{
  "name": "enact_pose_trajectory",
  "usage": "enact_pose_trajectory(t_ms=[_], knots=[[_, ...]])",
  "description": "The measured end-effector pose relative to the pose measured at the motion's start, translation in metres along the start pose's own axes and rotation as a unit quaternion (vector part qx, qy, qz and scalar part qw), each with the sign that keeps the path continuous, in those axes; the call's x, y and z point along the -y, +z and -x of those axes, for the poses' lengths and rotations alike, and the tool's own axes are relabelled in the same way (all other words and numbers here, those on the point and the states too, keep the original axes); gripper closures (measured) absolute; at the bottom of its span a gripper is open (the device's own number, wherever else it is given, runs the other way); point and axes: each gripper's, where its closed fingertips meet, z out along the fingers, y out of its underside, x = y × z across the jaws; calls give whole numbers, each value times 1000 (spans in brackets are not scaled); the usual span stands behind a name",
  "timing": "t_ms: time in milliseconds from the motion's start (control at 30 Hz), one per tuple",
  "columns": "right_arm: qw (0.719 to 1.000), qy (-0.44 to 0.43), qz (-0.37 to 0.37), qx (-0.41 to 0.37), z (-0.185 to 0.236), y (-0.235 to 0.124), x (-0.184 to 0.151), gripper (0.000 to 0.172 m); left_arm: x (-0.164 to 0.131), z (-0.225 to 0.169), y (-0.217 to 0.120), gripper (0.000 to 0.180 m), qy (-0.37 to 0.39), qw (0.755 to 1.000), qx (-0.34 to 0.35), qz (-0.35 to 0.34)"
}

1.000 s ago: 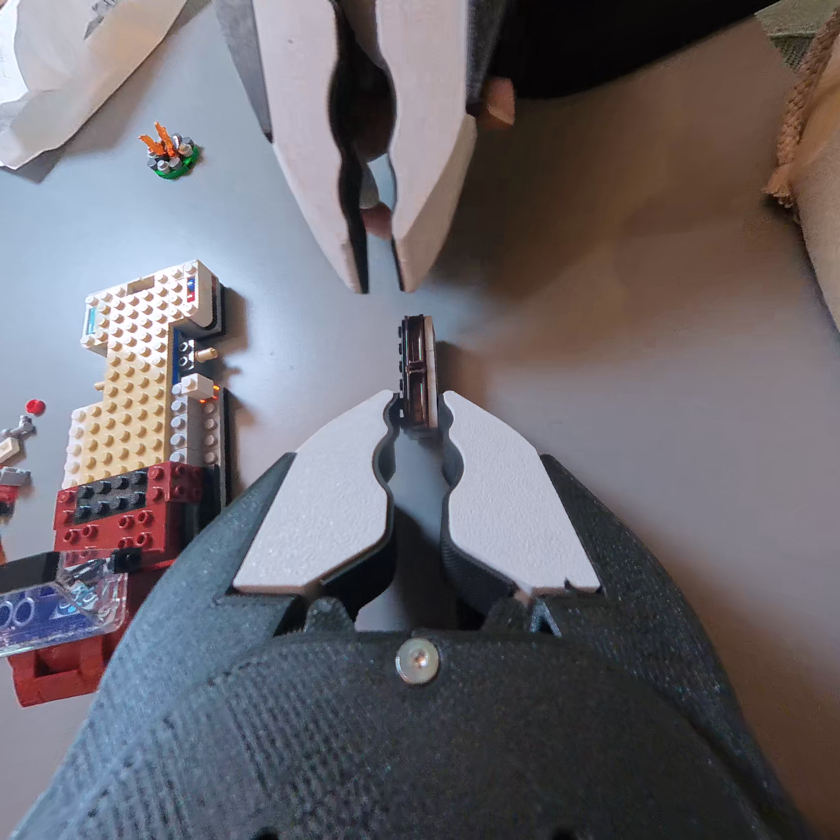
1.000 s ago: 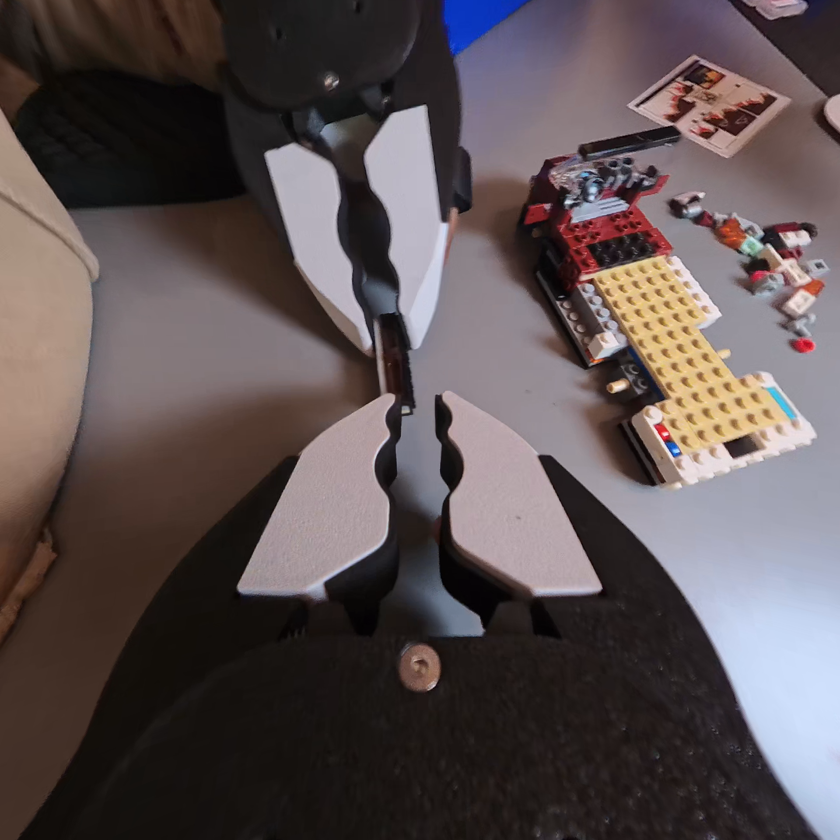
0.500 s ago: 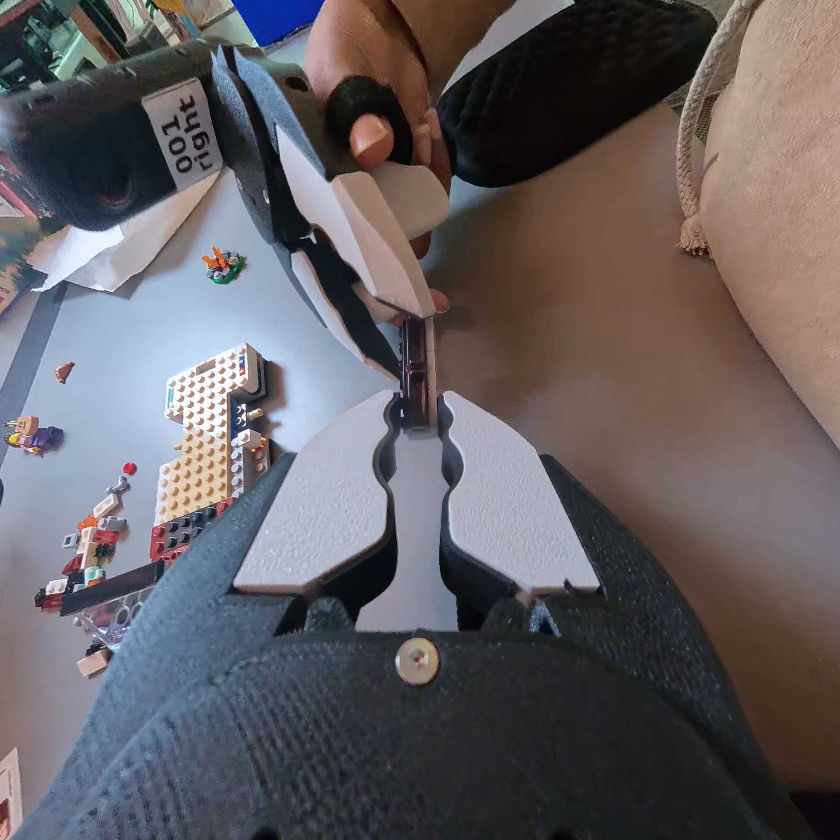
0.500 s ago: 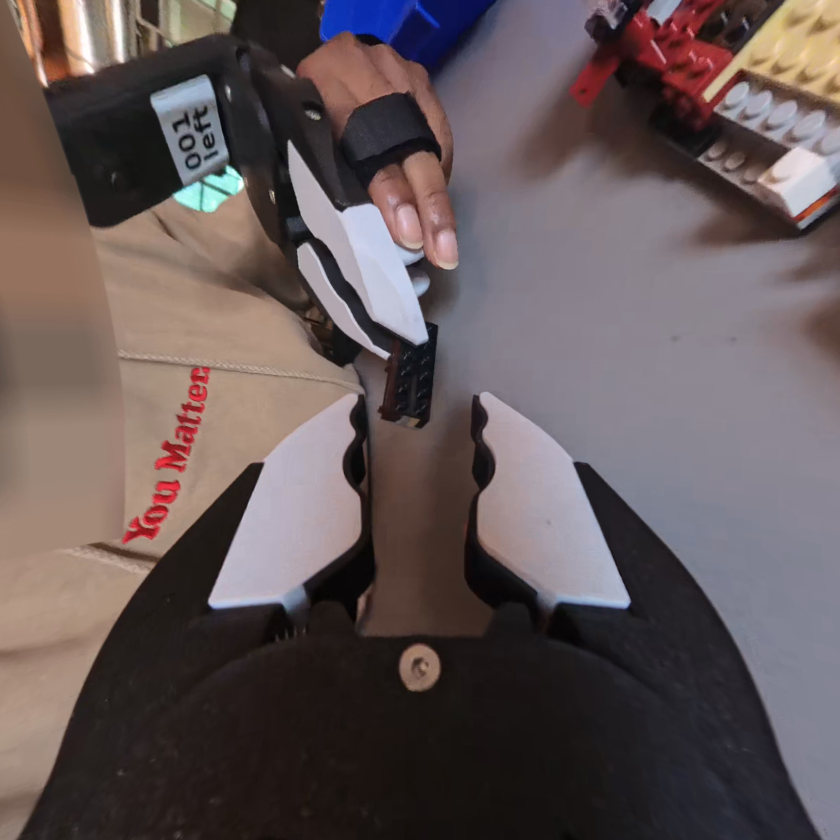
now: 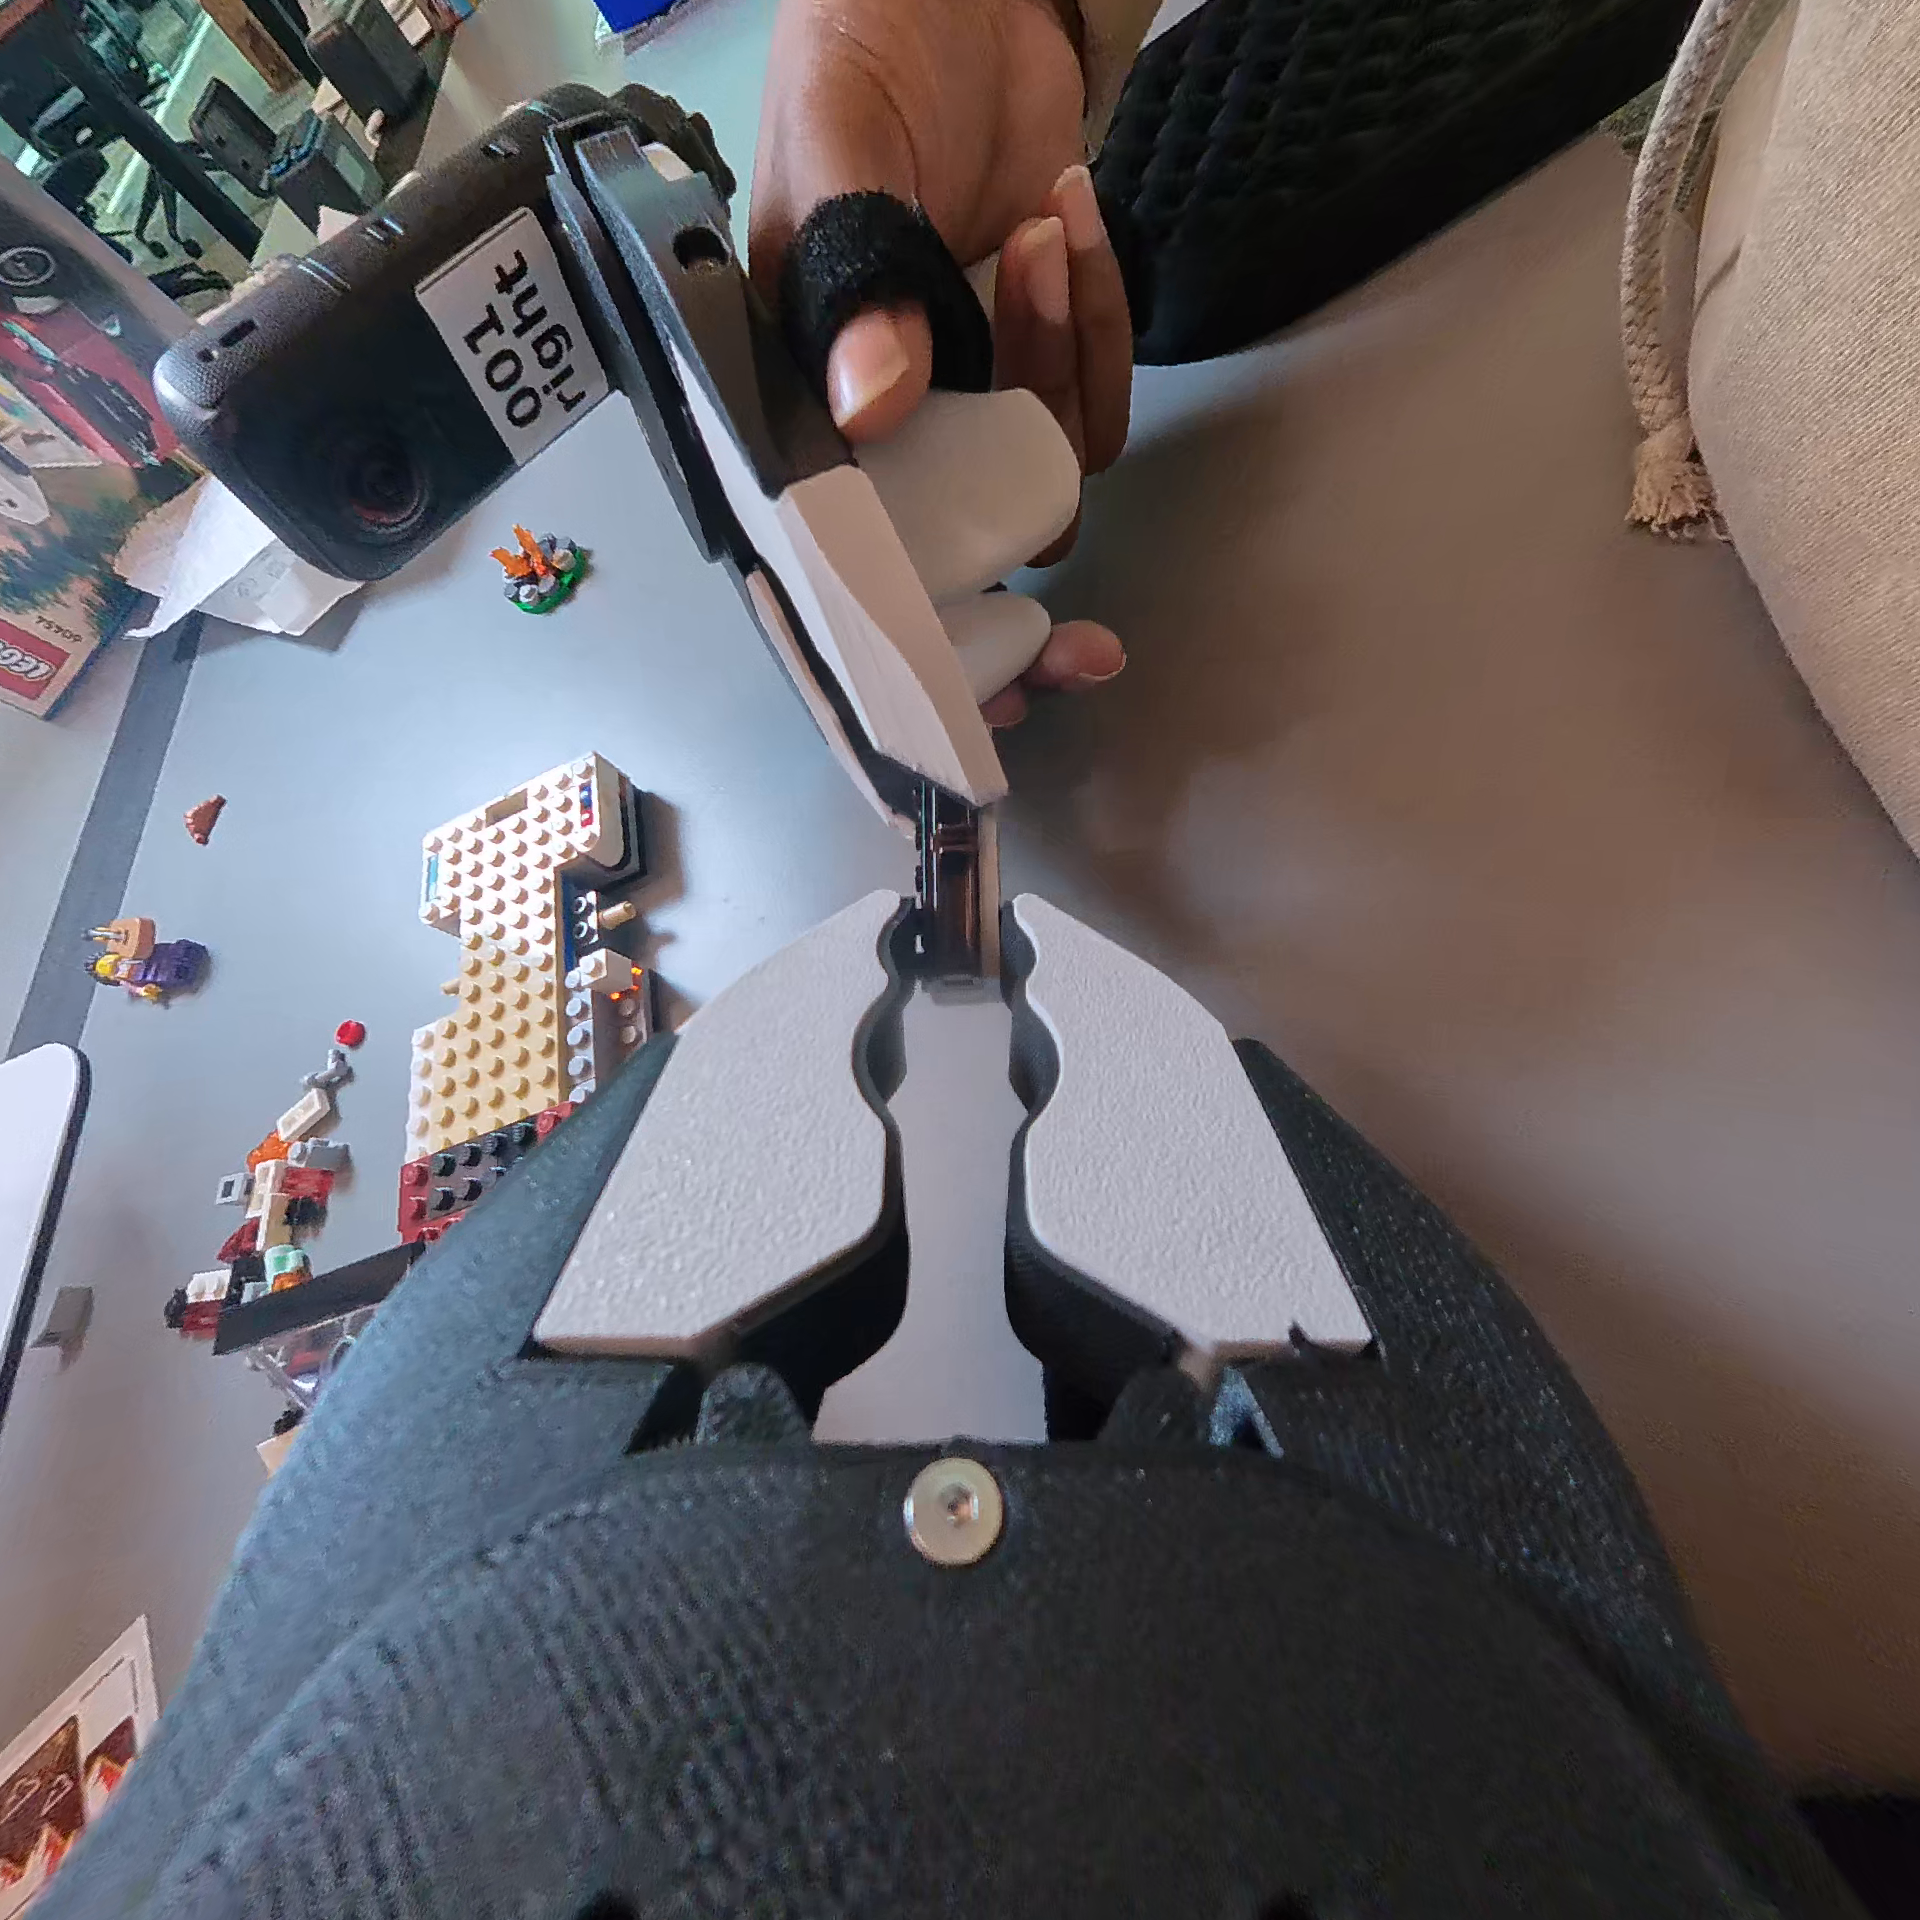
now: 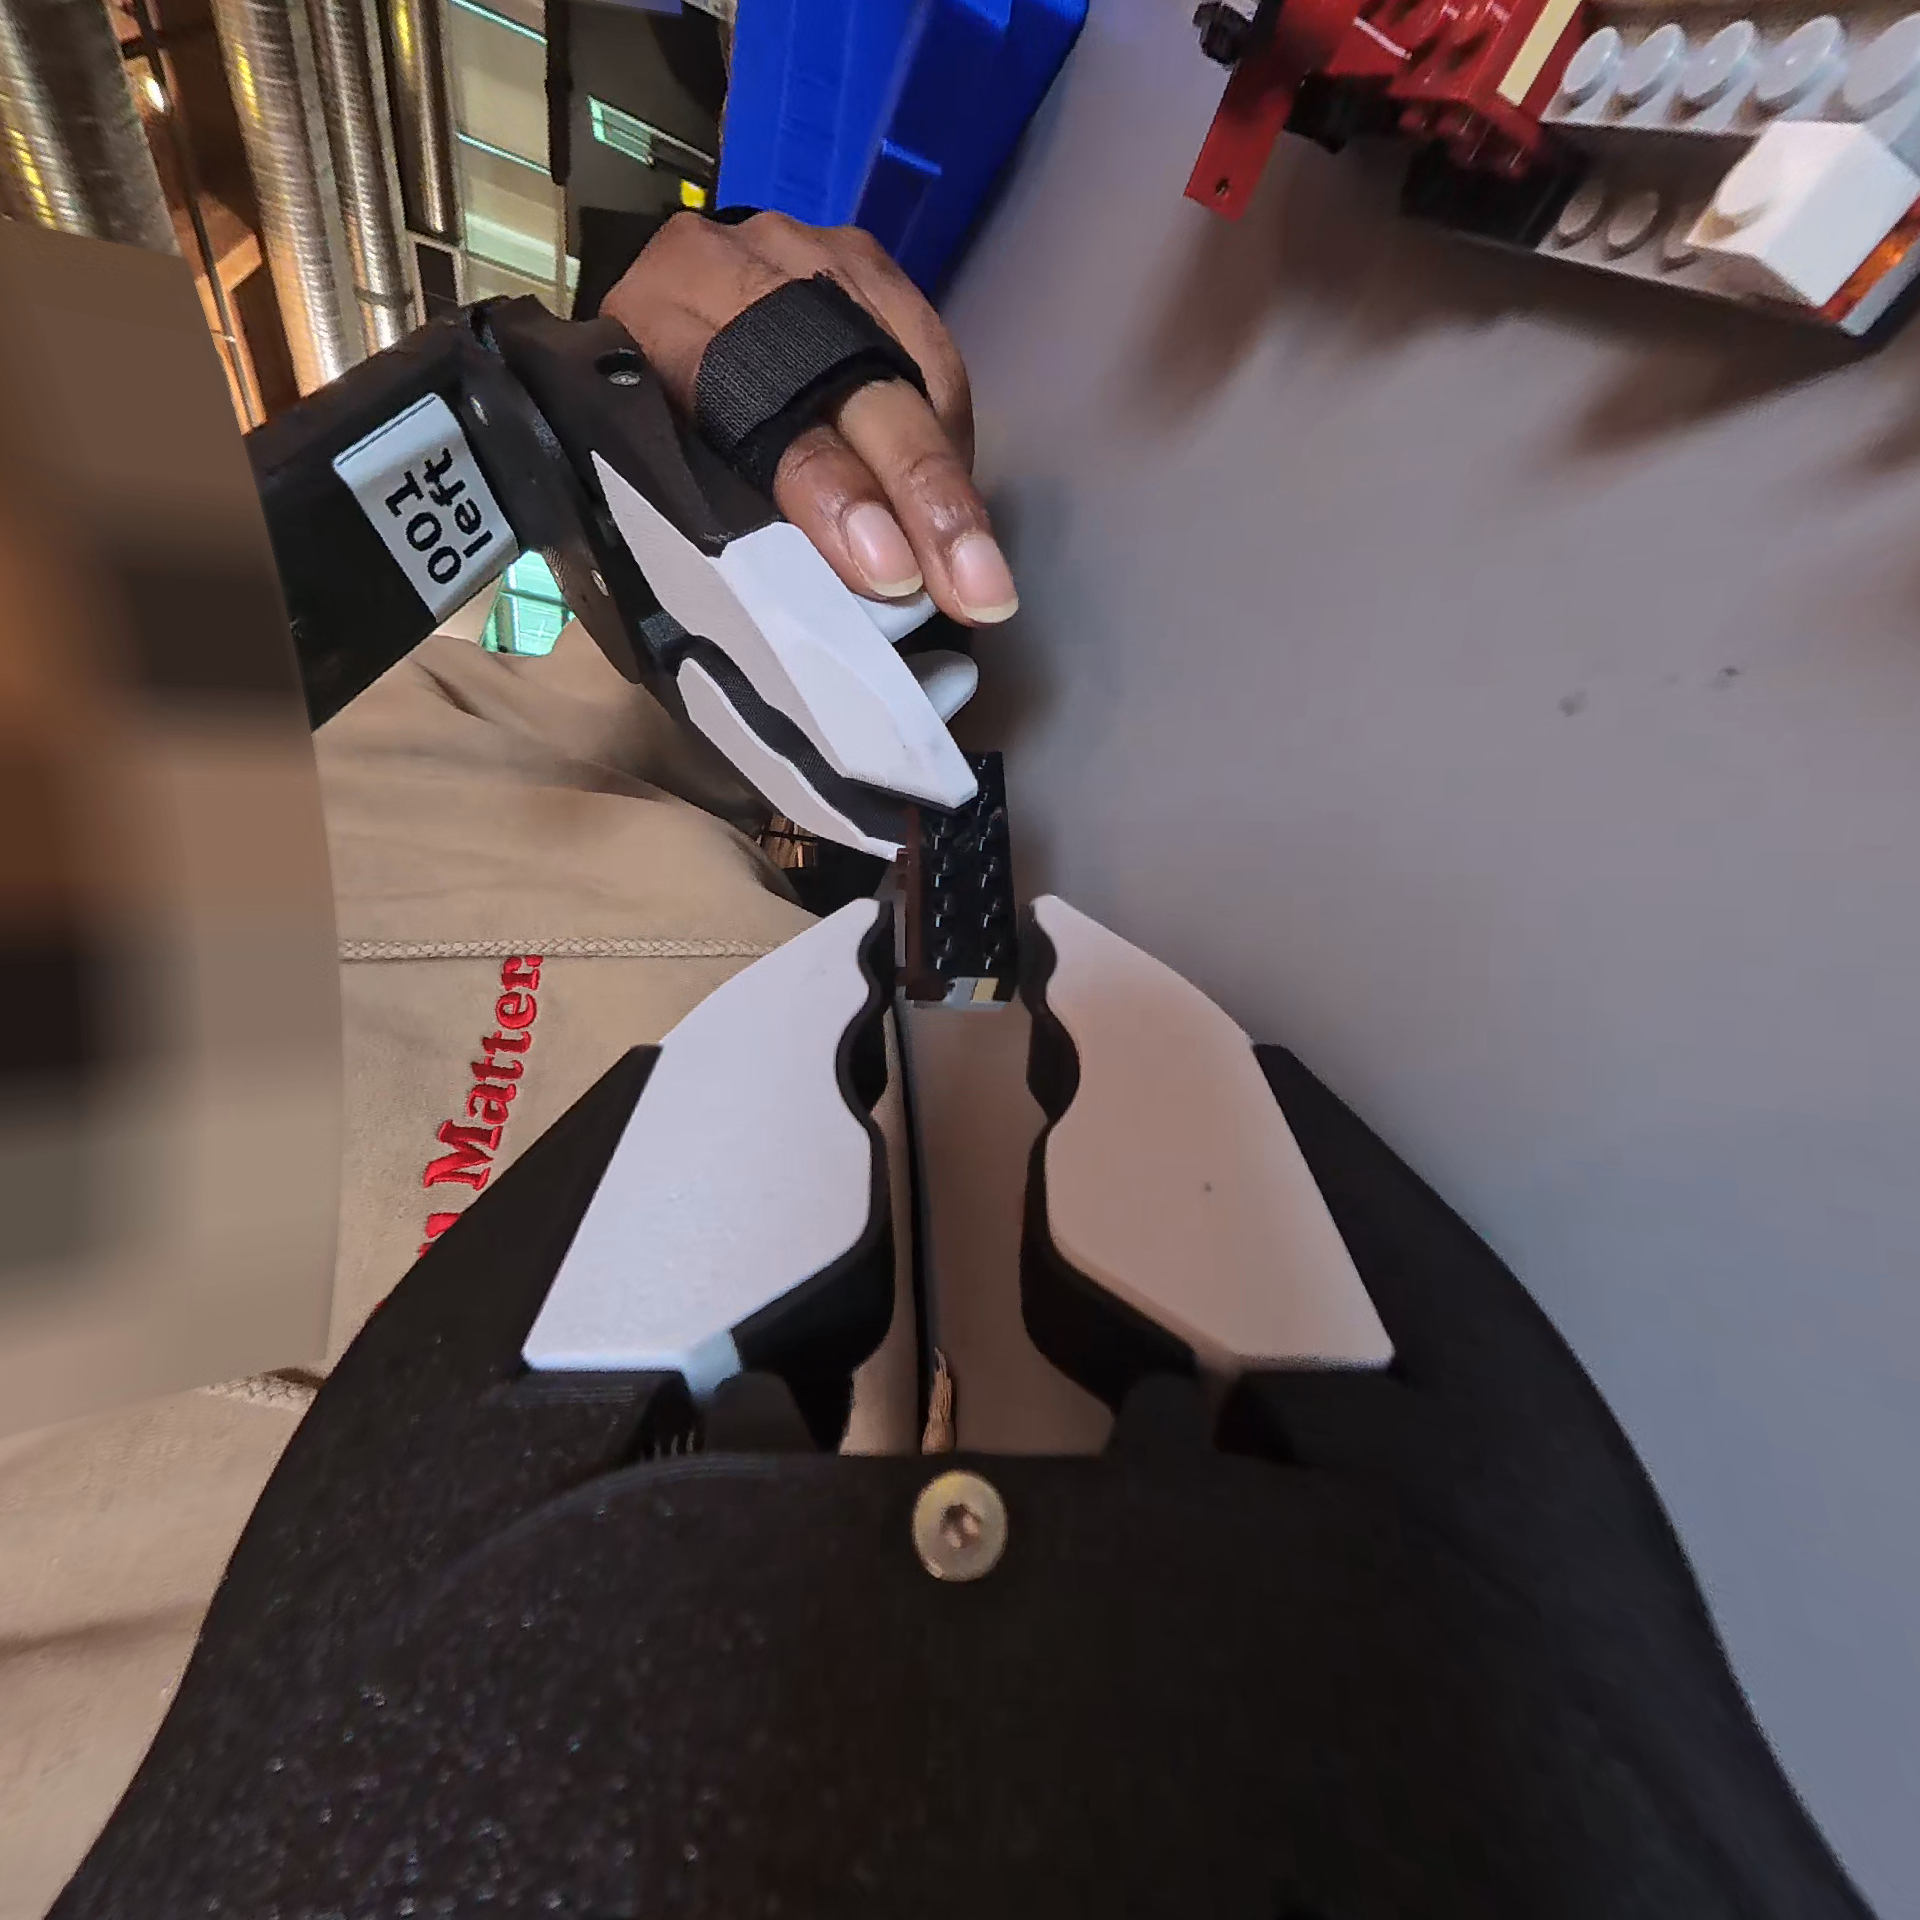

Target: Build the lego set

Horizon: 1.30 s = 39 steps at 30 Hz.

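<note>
My left gripper is shut on a small stack of black, brown and white bricks, held in the air above the grey table; both pads press its flat sides. It also shows in the right wrist view, clamping the far end of the stack. My right gripper straddles the near end of the stack across the black studded face, pads close on either side with a thin gap, so it counts as open. The right gripper also shows in the left wrist view, its tips around the stack's far end.
A tan, white and red brick build lies on the table to the left, with loose small pieces, a small campfire piece and a minifigure. A beige cushion is at the right. A blue bin stands beyond. My left and right fingertips are right by each other.
My right gripper opened wide, came up around the free end of the stack and has closed most of the way onto it. My left gripper kept its hold and lifted and tilted.
</note>
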Motion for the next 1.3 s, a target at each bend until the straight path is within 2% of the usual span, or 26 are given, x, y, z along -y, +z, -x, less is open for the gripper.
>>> enact_pose_trajectory(t_ms=[667, 1167, 1300], knots=[[999, -27, -39, -13, 3, 0, -7, 153, 7, -6, 0, 166, 76, 996, 30, 29], [988, -110, -67, -83, -1, 1, -7, 153, 4, -5, 1, 166, 131, 988, 60, 53], [981, -153, -85, -85, 6, -3, -4, 150, 11, -2, -3, 166, 138, 987, 74, 35]])
